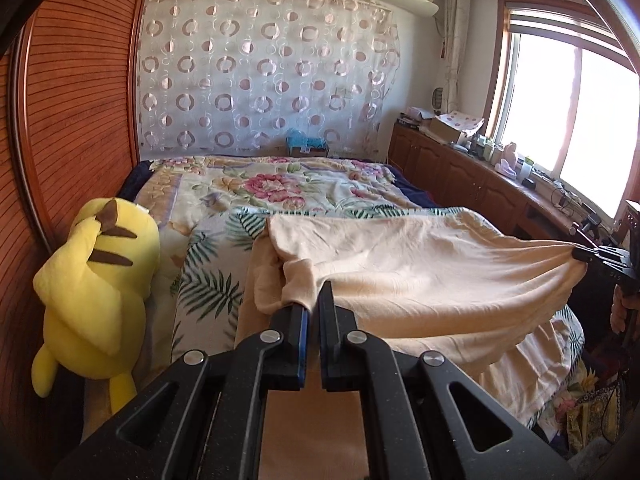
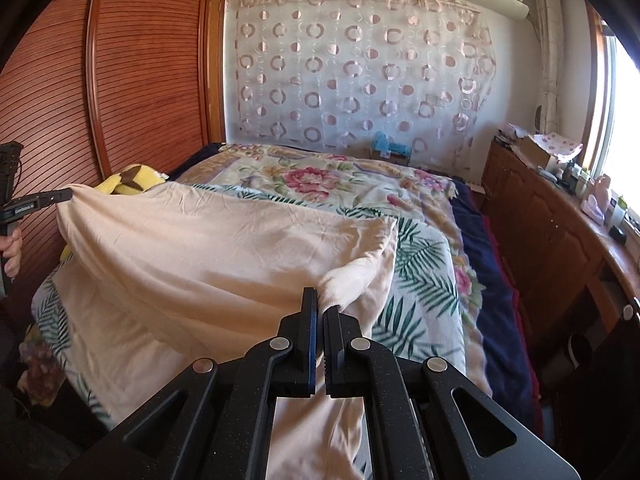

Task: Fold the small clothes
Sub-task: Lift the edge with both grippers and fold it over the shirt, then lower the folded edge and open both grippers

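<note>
A cream-coloured garment (image 1: 420, 264) is stretched above the bed between my two grippers. My left gripper (image 1: 314, 300) is shut on one corner of it, the cloth bunched at the fingertips. In the same view my right gripper (image 1: 580, 255) pinches the far right corner, a hand below it. From the right wrist view, the right gripper (image 2: 320, 304) is shut on a fold of the garment (image 2: 208, 248), and the left gripper (image 2: 66, 195) holds the raised corner at the far left. The lower part of the cloth drapes onto the bed.
The bed carries a floral blanket (image 1: 280, 184) and a palm-leaf sheet (image 1: 204, 276). A yellow plush toy (image 1: 96, 292) lies by the wooden wardrobe (image 1: 80, 100) on the left. A wooden cabinet (image 1: 460, 168) with clutter runs under the window (image 1: 568, 112) at right.
</note>
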Demonstrator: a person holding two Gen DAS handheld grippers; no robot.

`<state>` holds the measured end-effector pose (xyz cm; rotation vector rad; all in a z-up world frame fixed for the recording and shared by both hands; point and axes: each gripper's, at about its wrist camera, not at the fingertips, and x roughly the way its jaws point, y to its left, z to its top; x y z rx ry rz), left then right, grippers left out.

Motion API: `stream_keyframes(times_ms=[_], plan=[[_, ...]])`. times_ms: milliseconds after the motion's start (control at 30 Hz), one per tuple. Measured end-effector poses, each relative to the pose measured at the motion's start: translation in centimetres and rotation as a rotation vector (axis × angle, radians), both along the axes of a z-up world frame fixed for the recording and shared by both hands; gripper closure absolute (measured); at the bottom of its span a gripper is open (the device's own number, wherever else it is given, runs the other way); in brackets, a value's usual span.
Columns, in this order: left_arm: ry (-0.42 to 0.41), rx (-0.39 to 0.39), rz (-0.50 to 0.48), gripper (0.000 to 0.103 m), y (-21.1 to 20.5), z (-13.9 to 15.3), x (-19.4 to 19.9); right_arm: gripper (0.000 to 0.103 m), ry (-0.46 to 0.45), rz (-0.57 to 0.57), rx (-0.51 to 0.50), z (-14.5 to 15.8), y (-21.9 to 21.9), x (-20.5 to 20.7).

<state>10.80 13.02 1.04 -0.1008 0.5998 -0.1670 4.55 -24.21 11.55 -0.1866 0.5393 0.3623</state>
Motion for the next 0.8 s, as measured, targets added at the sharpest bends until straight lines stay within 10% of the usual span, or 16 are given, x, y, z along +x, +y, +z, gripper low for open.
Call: stream_keyframes(times_ms=[700, 800], plan=[[0.210, 0.008, 0.038, 0.097, 0.0, -8.1, -1.7, 0.101, 0.217, -0.033, 0.000, -4.9, -0.6, -0.3], [0.205, 0.019, 0.029, 0.077, -0.2, -8.1, -2.0, 0.101, 0.215, -0.044, 0.004, -4.8, -0.7, -0.2]])
